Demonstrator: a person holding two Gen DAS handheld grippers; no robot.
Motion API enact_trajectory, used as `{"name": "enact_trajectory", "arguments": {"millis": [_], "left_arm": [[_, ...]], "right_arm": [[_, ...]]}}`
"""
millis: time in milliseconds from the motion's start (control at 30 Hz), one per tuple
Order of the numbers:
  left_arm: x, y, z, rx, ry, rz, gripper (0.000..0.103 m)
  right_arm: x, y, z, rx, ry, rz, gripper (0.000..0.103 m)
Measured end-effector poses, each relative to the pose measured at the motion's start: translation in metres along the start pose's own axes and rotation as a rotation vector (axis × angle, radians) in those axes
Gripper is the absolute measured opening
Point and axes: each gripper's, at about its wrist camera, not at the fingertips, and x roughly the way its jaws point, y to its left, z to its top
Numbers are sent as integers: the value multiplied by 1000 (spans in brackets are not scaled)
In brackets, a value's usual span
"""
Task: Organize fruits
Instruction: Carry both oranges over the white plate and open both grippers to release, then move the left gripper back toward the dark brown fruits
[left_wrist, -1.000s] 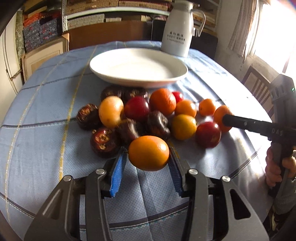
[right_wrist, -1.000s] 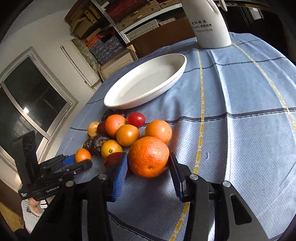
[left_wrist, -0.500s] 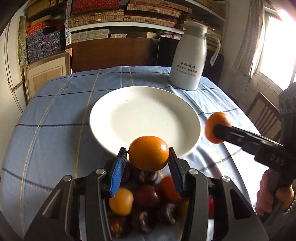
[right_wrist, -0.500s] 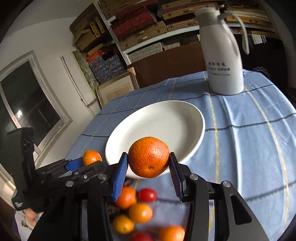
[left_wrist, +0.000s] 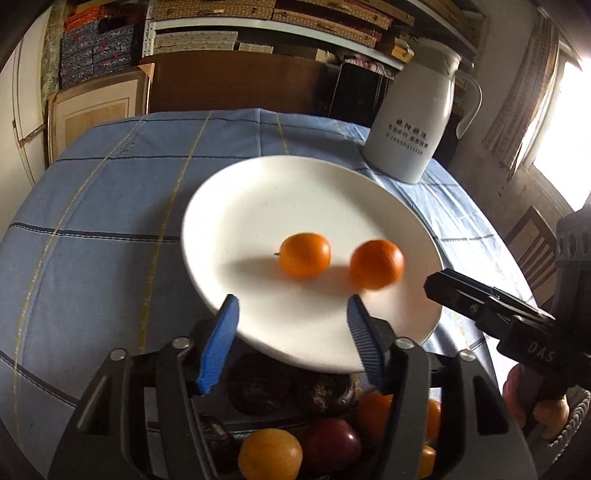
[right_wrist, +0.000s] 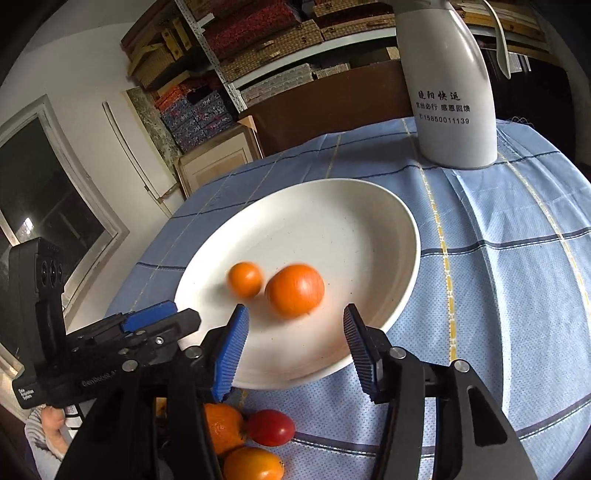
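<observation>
A white plate (left_wrist: 258, 199) (right_wrist: 351, 221) lies on the blue cloth. Two oranges lie in it, blurred by motion: a smooth one (left_wrist: 304, 254) (right_wrist: 245, 279) and a larger rough one (left_wrist: 376, 263) (right_wrist: 294, 290). My left gripper (left_wrist: 291, 332) is open and empty over the plate's near rim; it also shows in the right wrist view (right_wrist: 147, 325). My right gripper (right_wrist: 293, 339) is open and empty over the near rim; it also shows in the left wrist view (left_wrist: 480, 299). The remaining fruit pile (left_wrist: 295, 435) (right_wrist: 251, 439) lies under the grippers.
A white jug (left_wrist: 413, 122) (right_wrist: 452, 85) stands behind the plate at the right. The blue checked tablecloth (left_wrist: 92, 221) (right_wrist: 517, 277) covers a round table. Shelves with boxes and a wooden board stand behind the table.
Both grippers carried their oranges from the pile up over the plate, then opened. The two oranges dropped into the plate and are still rolling.
</observation>
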Motion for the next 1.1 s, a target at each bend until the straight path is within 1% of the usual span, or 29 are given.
{"name": "enact_trajectory", "arguments": {"millis": [133,233,300,400,467,533,600,667,767,800,867,967,1100], "left_arm": [[-12,9,-2,-22,-20,17,63],[-24,20,-6,-43,-48,38,63],[-31,28,-12,-57,-61,53,63],[-36,38,-26,-74,-51,81,63],[-38,42,-37,-80,-37,88,64],[-39,41,-45,-74,-23,102,67],[-36,37,-48,-50,-11,113,67],[-30,31,-45,-26,4,117,67],[-15,25,-40,13,46,130,67],[-9,23,-37,19,61,133,67],[-5,22,-33,20,66,125,67],[-2,22,-28,26,79,124,67],[2,26,-23,3,93,100,69]], "right_arm": [[-13,-1,-1,-10,-37,-11,54],[-24,-7,-4,13,-60,-3,54],[-31,-12,-8,34,-65,0,54],[-38,-17,-15,52,-66,-9,57],[-39,-18,-21,46,-51,-26,64],[-37,-17,-29,27,-26,-54,65],[-36,-13,-35,6,-6,-73,65],[-32,-9,-41,-21,25,-104,67],[-20,-5,-44,-51,71,-136,68],[-16,-5,-43,-54,82,-140,68],[-8,-7,-39,-39,99,-132,68],[-5,-12,-32,-9,91,-120,68],[4,-20,-23,35,103,-99,68]]}}
